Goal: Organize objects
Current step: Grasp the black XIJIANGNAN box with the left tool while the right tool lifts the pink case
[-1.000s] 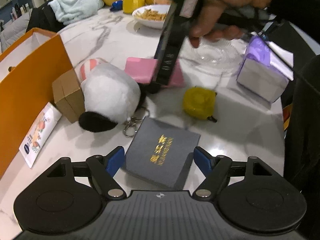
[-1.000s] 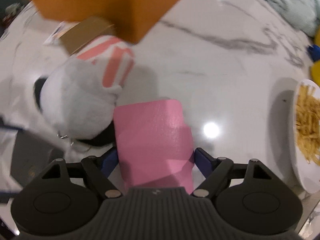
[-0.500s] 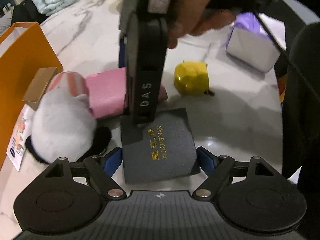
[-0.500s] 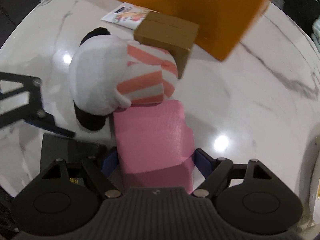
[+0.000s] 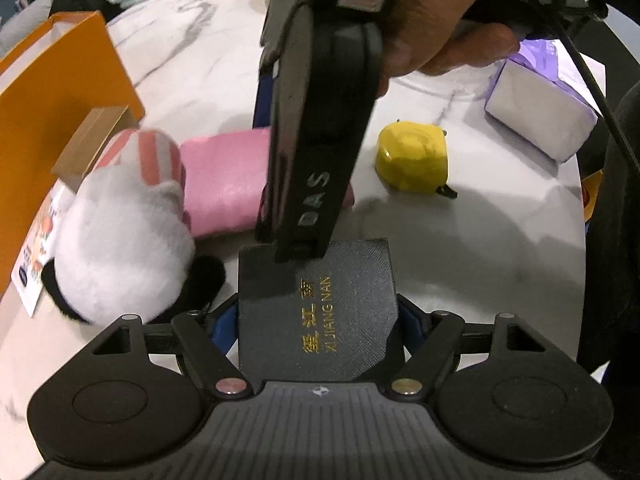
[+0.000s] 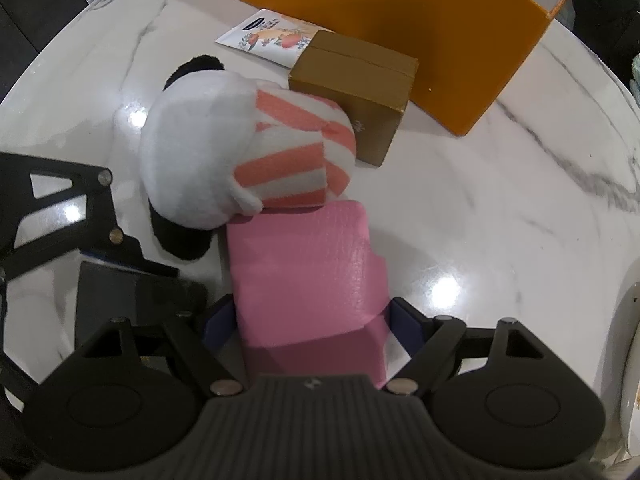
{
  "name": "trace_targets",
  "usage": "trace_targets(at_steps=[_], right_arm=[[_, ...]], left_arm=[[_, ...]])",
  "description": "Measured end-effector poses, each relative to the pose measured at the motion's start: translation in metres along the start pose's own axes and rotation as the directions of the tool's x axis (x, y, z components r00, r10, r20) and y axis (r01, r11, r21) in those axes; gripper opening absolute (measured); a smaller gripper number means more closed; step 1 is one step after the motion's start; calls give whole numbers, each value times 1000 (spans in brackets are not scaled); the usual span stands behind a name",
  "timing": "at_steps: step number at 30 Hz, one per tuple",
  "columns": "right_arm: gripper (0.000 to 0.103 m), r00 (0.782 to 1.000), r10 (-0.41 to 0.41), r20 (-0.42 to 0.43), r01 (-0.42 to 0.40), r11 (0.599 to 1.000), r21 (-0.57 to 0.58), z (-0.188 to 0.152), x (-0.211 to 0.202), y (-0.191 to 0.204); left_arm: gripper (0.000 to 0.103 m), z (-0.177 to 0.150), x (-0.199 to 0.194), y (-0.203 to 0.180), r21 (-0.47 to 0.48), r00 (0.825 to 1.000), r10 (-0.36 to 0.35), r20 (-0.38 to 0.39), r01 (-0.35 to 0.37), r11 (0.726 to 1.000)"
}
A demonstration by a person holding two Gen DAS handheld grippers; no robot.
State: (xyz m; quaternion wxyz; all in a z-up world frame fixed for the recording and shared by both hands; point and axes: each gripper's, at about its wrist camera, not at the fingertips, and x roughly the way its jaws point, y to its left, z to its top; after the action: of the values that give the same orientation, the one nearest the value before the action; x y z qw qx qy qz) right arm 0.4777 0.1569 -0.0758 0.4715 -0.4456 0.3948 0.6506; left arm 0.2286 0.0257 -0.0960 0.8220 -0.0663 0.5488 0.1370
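Now square both grips: left gripper brackets the dark booklet, right gripper brackets the pink pouch beside the plush toy; whether either is clamped, I cannot tell.

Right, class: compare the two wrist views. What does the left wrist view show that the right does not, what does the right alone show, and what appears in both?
Left only: the yellow case, the purple-and-white box and the hand holding the right gripper.

Right only: the plate rim at the edge, and the pink pack's near end between the right jaws.

Both: the plush, the brown box, the orange bag, the sachet, the black booklet between the left gripper's jaws, and the marble table.
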Motion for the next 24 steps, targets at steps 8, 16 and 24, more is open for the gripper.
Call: trace_targets(at_steps=[8,16,24], right_arm=[[80,999,39,10,-39,999,-27,2,-10,10],[79,996,75,53,-71,995,-73,-4,-35,8],[79,990,71,122,-58,992,-112,1,-58,22]], left_arm=[[89,-20,-29,14,-76,999,6,46,-3,997],[89,-36,-54,26,-144,996,46,75,-35,989],[89,-42,-83,33,-193,991,89,102,-68,979]])
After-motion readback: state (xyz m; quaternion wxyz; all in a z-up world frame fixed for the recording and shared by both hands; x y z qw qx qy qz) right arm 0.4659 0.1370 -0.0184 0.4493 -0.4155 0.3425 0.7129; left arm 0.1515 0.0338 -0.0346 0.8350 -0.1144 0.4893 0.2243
